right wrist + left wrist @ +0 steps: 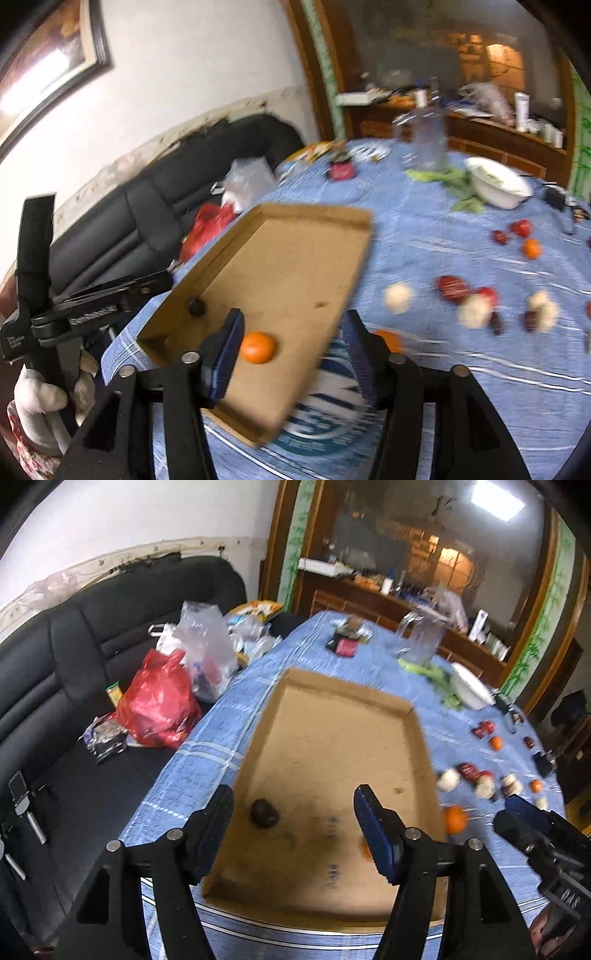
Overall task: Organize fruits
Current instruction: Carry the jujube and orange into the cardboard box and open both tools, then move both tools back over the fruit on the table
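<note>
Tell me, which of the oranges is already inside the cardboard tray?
The orange lying on the cardboard tray floor near its front edge; the other oranges sit out on the blue tablecloth.

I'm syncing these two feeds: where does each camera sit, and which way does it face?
Left wrist: on the left gripper, looking down into the cardboard tray; own open jaws show, the right gripper at right.
Right wrist: on the right gripper, over the tray's near corner; open jaws, a gloved hand at left.
Shared: tray, dark fruit, blue tablecloth.
</note>
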The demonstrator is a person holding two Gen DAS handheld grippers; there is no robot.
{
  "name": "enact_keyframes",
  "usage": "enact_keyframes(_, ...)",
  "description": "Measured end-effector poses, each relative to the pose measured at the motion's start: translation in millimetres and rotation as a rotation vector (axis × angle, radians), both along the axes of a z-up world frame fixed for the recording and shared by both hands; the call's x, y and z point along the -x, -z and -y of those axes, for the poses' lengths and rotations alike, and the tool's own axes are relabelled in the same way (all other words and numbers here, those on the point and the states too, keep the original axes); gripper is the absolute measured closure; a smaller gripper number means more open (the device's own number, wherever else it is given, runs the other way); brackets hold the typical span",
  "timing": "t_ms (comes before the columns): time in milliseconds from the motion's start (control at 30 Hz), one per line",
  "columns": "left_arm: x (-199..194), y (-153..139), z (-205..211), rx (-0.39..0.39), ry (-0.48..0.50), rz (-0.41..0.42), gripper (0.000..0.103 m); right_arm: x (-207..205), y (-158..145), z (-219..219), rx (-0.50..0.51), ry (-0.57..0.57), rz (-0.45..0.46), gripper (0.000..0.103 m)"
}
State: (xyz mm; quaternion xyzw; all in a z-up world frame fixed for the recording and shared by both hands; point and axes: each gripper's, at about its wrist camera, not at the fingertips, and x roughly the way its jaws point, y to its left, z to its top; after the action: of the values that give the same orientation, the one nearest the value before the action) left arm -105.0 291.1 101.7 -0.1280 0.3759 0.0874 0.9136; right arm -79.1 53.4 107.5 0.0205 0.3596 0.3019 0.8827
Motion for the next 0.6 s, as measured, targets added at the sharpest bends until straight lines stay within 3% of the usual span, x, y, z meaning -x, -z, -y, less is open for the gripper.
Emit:
enact_keyframes(300, -23.7, -24.1, 104.9, -0.070, 0.218, 0.050, 0.035, -16.0, -3.5, 150.7, 0.036, 0.299, 0.018, 0.036)
enact_keyframes(600, -64.6, 11.6, 199.9, -0.091, 0.418, -0.051, 0.035, -31.9, 26.6, 261.1, 0.050, 0.487, -0.069, 0.037)
